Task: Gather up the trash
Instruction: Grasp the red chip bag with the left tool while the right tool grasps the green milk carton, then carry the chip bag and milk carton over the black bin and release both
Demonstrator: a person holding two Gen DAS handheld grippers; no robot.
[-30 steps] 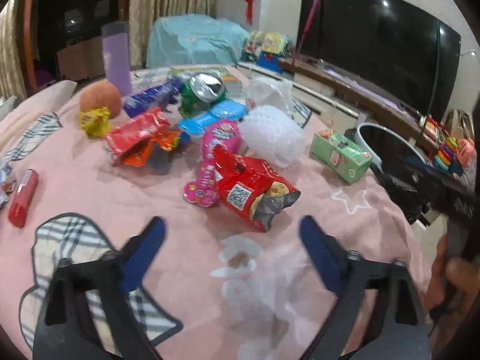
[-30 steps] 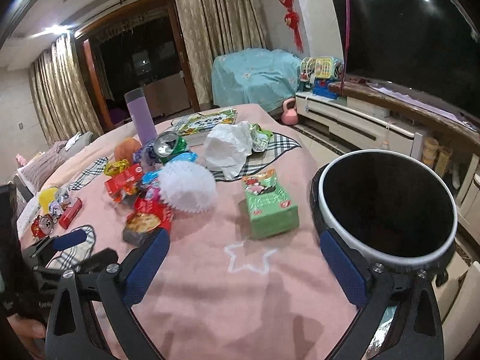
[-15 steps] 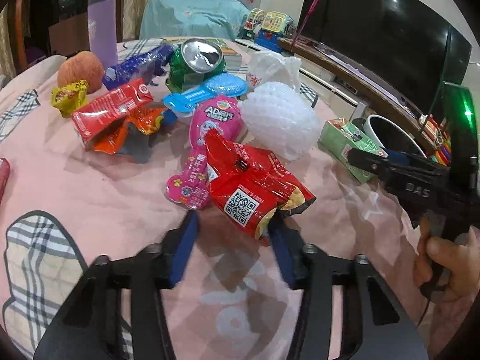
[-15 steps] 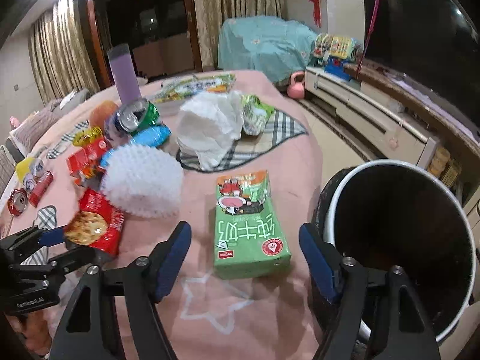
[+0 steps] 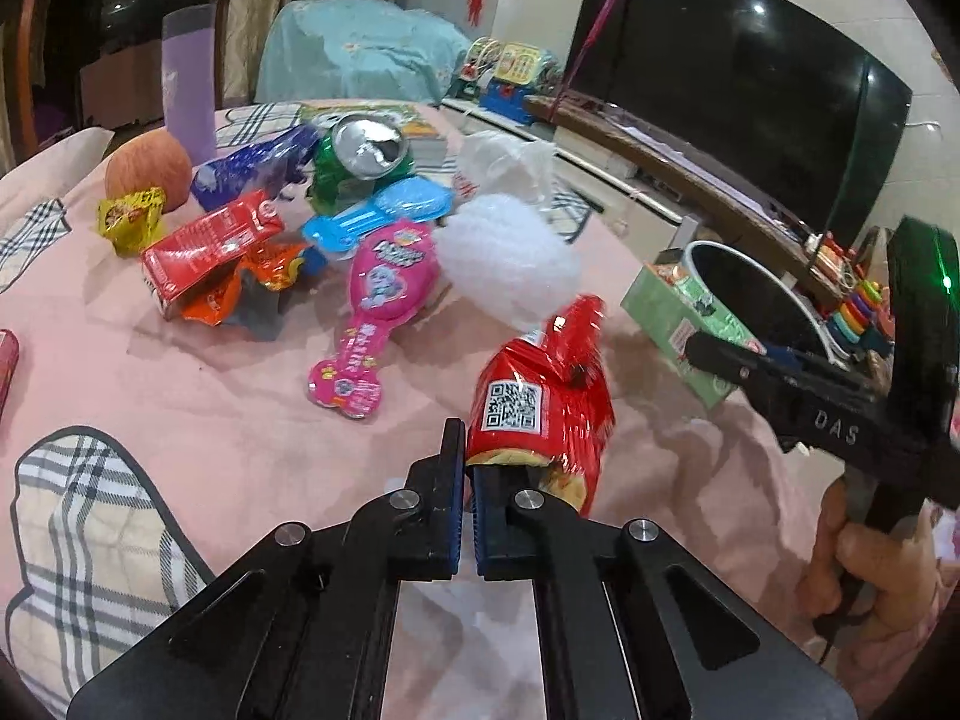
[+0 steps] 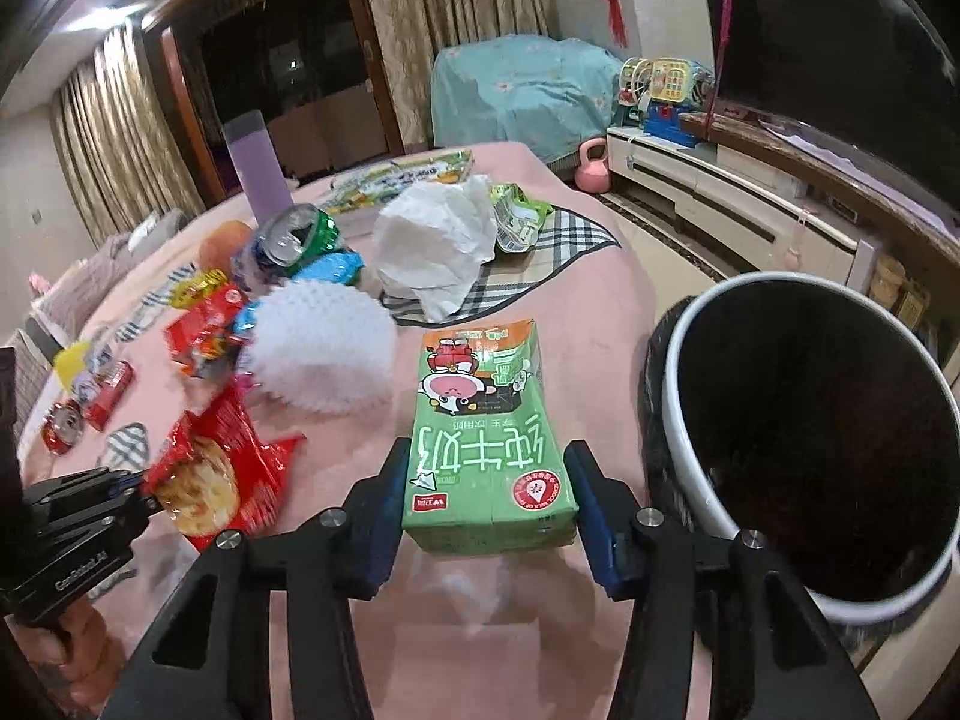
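The left gripper (image 5: 467,474) has its fingers pressed together on the lower edge of the red snack bag (image 5: 543,396), near the tabletop's (image 6: 510,630) bin-side edge; the right gripper (image 6: 489,516) is closing, fingers either side of the green milk carton (image 6: 486,438) just beside the bin (image 6: 684,420); the pads should seat squarely on the carton's long sides before lifting, and the bag should rise clear of the white foam ball (image 5: 510,258)

The milk carton (image 6: 489,438) lies between snack bag (image 6: 216,474) and bin (image 6: 798,462).
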